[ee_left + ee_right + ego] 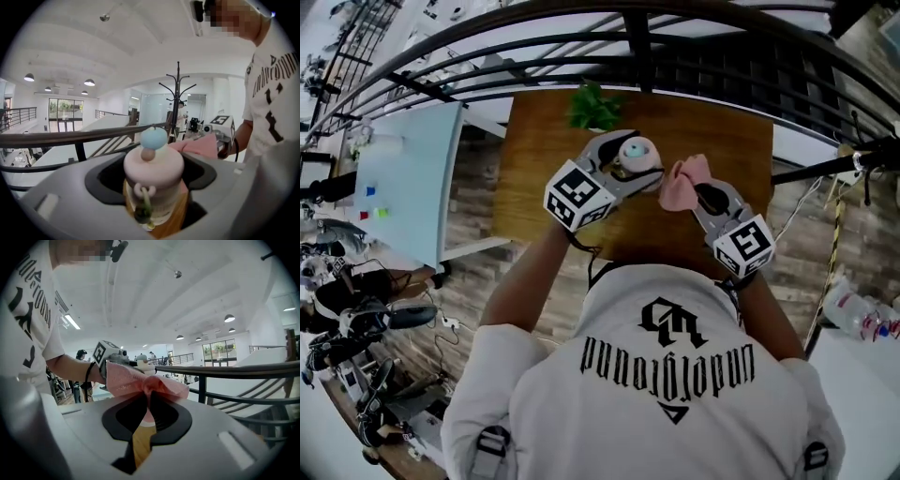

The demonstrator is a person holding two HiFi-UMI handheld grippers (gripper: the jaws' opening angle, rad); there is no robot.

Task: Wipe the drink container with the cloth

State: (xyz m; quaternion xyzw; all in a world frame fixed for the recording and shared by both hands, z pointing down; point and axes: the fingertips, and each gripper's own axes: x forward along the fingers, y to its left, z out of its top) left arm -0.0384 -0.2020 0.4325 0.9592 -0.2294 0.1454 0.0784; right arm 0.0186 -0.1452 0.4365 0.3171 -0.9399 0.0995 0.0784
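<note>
Head view: right gripper (696,190) pinches crumpled pink cloth (684,176) just right of upright pink-lidded drink container (637,150) clamped by left gripper (632,160).

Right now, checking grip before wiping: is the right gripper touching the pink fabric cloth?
Touching. The right gripper view shows the right gripper pinching the pink fabric cloth between its jaws.
</note>
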